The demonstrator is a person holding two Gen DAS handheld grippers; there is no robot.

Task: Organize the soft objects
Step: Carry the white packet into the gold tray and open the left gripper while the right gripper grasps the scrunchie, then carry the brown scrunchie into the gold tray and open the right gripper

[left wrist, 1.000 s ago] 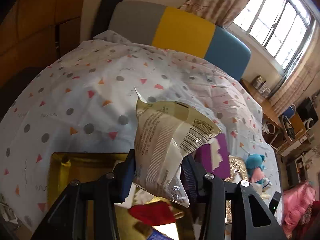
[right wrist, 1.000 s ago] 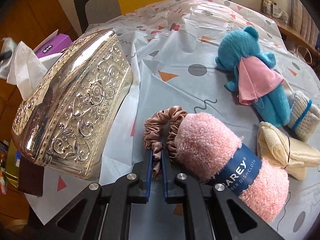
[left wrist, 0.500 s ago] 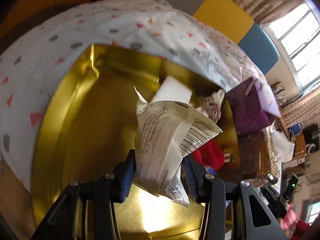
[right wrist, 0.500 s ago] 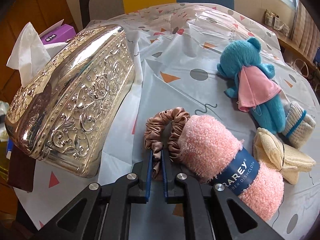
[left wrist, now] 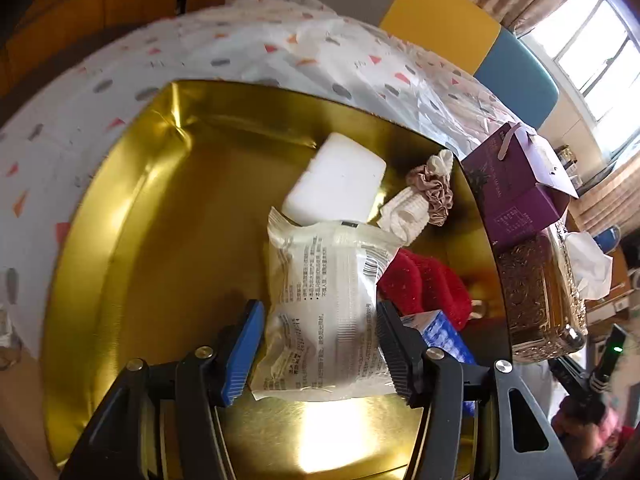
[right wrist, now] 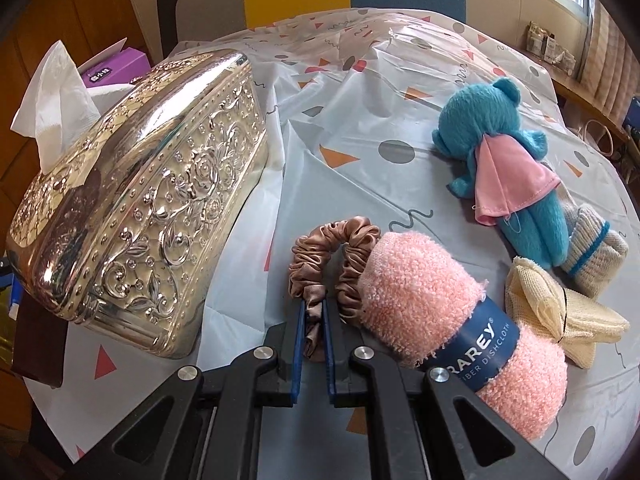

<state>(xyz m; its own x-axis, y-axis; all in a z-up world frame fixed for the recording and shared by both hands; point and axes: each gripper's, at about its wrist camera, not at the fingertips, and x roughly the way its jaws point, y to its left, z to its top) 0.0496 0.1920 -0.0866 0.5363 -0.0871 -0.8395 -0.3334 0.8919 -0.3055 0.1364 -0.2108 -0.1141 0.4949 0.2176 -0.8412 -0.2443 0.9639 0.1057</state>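
Observation:
My left gripper (left wrist: 320,344) is open over the gold tray (left wrist: 132,216). A clear plastic packet (left wrist: 324,304) lies flat between its spread fingers on the tray floor. The tray also holds a white block (left wrist: 340,180), a red cloth (left wrist: 424,284), a white roll (left wrist: 404,212), a brown scrunchie (left wrist: 432,188) and a blue packet (left wrist: 444,336). My right gripper (right wrist: 312,320) is shut on a brown satin scrunchie (right wrist: 324,244). The scrunchie touches a rolled pink dishcloth (right wrist: 440,320) on the tablecloth.
An embossed silver tissue box (right wrist: 148,184) stands left of the right gripper; it also shows in the left wrist view (left wrist: 540,292). A purple box (left wrist: 516,188) stands beside the tray. A blue teddy (right wrist: 504,160), a cream mesh bundle (right wrist: 552,304) and a striped sock roll (right wrist: 592,248) lie at the right.
My left gripper came down over the tray and opened; the packet dropped flat between its fingers. My right gripper stays shut on the scrunchie and has barely moved.

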